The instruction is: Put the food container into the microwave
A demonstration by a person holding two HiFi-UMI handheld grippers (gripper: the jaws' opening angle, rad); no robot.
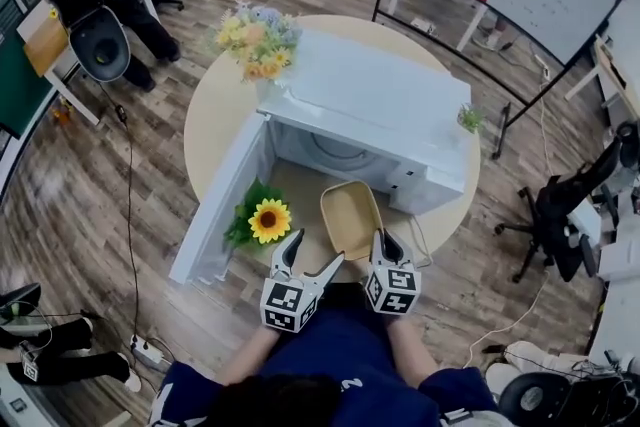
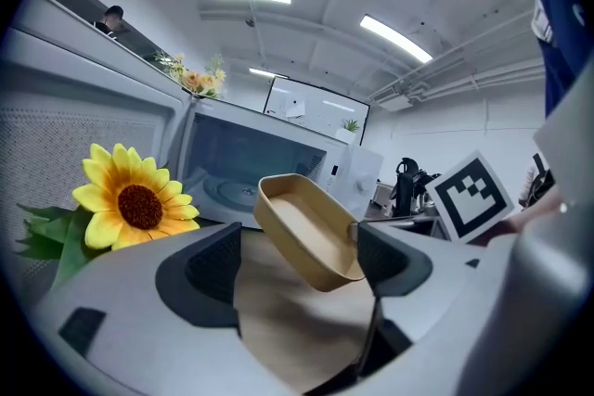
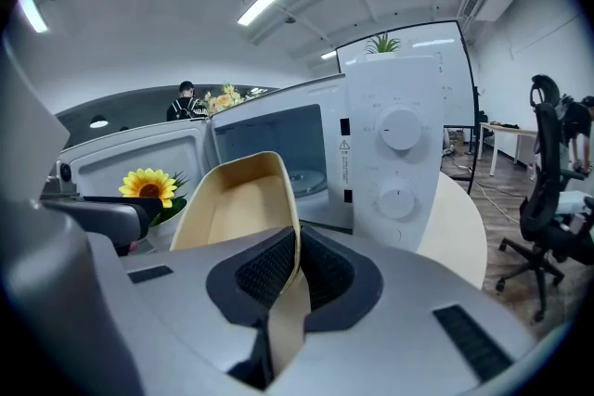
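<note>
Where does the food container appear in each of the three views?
Head view: food container lower centre, before the open microwave.
Left gripper view: centre, beyond the open left tongs.
Right gripper view: centre-left, rim pinched in the right tongs.
Shared landmark: the sunflower, left of it everywhere.

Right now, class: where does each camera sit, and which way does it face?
Head view: on the person's head, steeply down at open microwave; blue shirt, left gripper, right gripper show.
Left gripper view: along left gripper's open jaws toward microwave; blue shirt shows.
Right gripper view: along right gripper, shut on food container; only grippers show.
All share food container, sunflower.
</note>
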